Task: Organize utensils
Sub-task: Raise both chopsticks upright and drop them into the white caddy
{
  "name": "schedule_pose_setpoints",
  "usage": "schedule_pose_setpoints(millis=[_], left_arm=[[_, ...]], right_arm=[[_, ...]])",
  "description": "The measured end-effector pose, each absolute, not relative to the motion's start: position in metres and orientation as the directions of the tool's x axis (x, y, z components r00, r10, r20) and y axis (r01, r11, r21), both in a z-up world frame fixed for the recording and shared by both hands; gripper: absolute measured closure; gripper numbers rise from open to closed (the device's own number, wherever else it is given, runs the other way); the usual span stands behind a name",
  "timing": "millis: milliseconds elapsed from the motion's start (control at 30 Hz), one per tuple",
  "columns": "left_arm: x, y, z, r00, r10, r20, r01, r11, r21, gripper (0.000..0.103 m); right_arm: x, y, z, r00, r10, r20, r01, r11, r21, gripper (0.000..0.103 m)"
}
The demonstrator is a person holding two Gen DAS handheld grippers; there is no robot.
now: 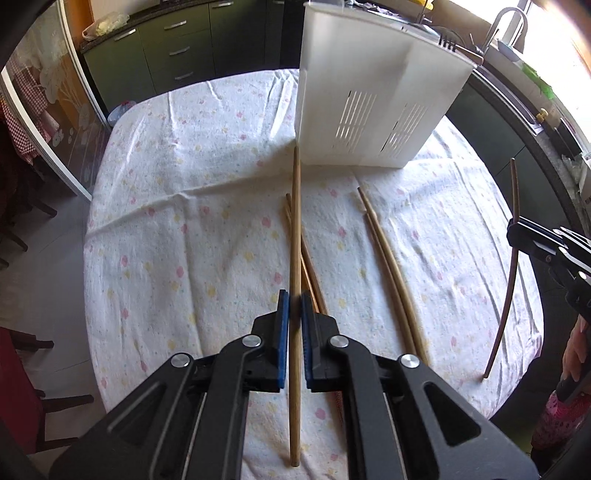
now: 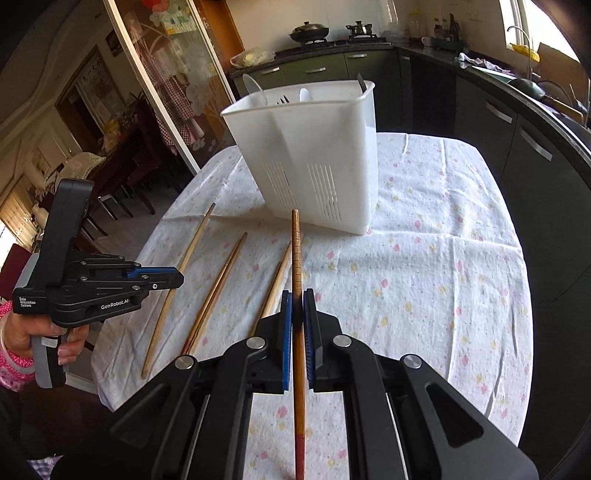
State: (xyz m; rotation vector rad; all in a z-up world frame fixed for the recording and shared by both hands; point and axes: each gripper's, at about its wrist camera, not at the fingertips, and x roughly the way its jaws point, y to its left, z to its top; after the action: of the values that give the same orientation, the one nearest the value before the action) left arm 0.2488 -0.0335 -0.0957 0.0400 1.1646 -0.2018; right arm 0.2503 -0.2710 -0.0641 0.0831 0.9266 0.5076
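Both tongs, left (image 1: 294, 308) and right (image 2: 297, 306), pinched chopsticks (image 1: 295, 229) pointing lengthwise at the caddy (image 1: 369, 92) ahead.

Dark green cabinets (image 2: 321, 70) run along the far wall under a dark countertop (image 2: 480, 70), and a wok (image 2: 308, 31) sits on the stove. Bright daylight pours through the window (image 1: 554, 37) above the faucet (image 1: 506, 22). A glass sliding door (image 2: 166, 74) with flower decals opens onto a dining room, dark chairs (image 2: 122, 184) beyond. Pale tiled floor (image 1: 55, 266) below.
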Motion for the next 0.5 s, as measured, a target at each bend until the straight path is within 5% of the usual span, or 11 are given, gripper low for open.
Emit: schedule_pose_setpoints(millis=[500], left_arm=[[0.215,-0.041,-0.012,0.544,-0.181,-0.819,0.245,0.968,-0.051,0.096]], right_arm=[[0.211,-0.293,0.022,0.641,0.477,-0.602,-0.416,0.874,0.25,0.096]])
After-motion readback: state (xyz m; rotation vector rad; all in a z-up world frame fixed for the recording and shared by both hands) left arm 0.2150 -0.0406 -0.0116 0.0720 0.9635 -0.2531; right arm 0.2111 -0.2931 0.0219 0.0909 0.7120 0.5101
